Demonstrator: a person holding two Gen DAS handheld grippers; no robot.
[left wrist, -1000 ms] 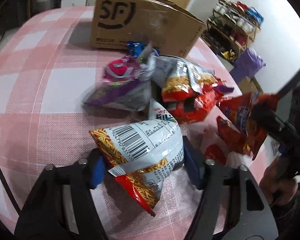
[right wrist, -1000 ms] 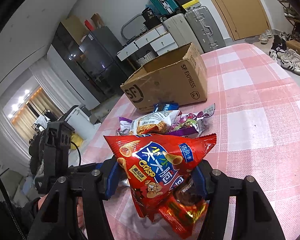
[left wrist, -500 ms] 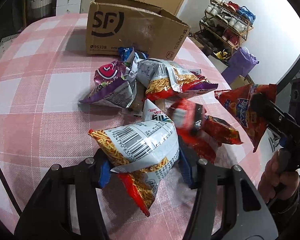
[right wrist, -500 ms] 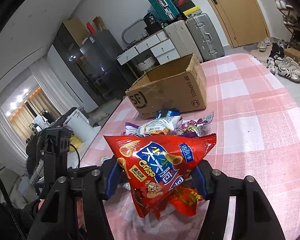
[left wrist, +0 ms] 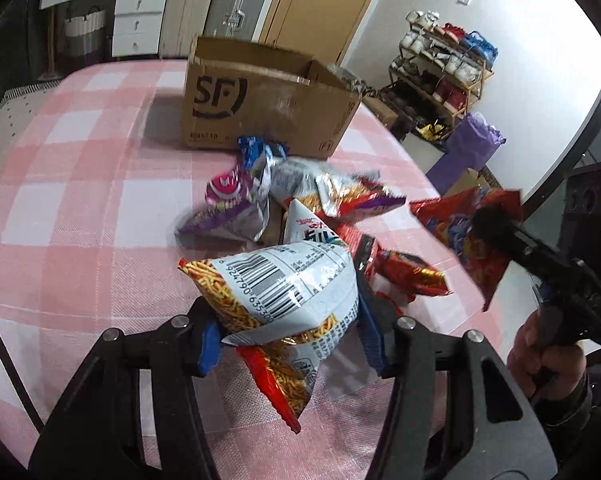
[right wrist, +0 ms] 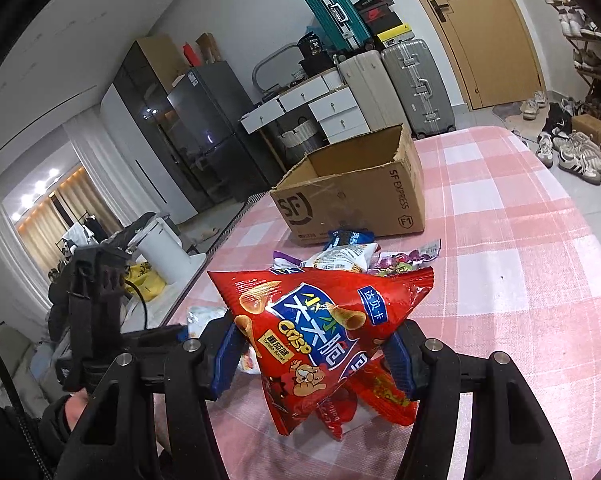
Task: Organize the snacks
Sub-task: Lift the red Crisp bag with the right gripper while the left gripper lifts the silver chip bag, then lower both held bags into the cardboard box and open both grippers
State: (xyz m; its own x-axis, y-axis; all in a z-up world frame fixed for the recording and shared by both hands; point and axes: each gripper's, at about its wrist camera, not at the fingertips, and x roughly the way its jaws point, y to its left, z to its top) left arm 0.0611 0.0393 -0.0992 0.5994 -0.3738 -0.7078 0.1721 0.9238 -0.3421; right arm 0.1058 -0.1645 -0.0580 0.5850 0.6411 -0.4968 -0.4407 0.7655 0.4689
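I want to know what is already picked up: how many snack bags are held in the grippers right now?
2. A white noodle-snack bag sits clamped in the left gripper; a red Crisp bag in the right gripper. The other bags lie piled on the table.

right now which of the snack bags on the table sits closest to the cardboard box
The small blue bag at the far end of the pile, just in front of the cardboard box; the other bags lie nearer the grippers.

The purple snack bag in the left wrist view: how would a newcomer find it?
Start at the cardboard box on the pink checked tablecloth. The snack pile lies just in front; the purple snack bag is its leftmost pack. It alone is purple, with a pink-and-white emblem.
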